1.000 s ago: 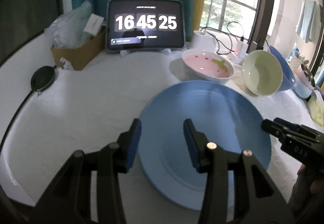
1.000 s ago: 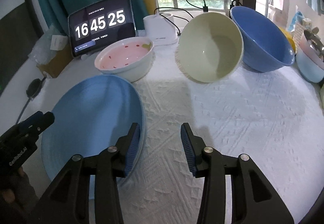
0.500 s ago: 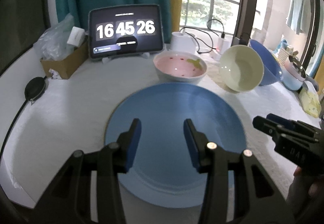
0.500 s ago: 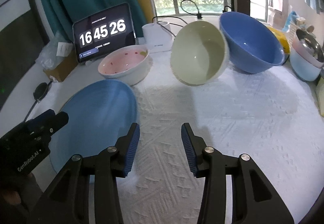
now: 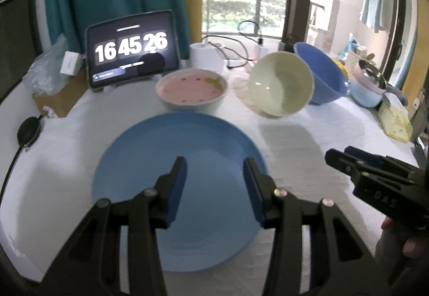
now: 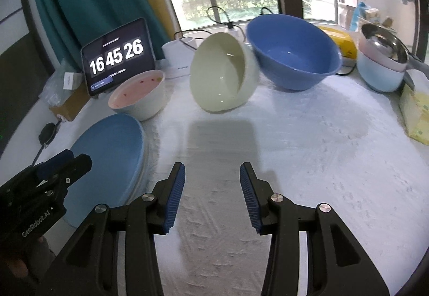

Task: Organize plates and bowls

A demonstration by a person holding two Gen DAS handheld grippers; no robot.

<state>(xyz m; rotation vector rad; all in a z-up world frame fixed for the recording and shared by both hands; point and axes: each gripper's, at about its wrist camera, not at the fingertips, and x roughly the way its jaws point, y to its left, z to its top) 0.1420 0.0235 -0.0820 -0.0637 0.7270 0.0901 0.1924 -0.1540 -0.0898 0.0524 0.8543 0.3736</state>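
Observation:
A large light-blue plate lies flat on the white cloth; it also shows in the right wrist view. My left gripper hovers over it, open and empty. Behind it stands a pink-inside bowl, also in the right wrist view. A cream bowl leans tilted against a big blue bowl; both appear in the right wrist view, cream and blue. My right gripper is open and empty above bare cloth, right of the plate.
A tablet clock stands at the back beside a cardboard box. A white charger with cables sits behind the bowls. Stacked pastel bowls and a yellow packet are at the right. A black puck lies left.
Both grippers have pulled back and risen. The left one swung so the plate now sits centred under it. No dish has moved; both grippers stayed open.

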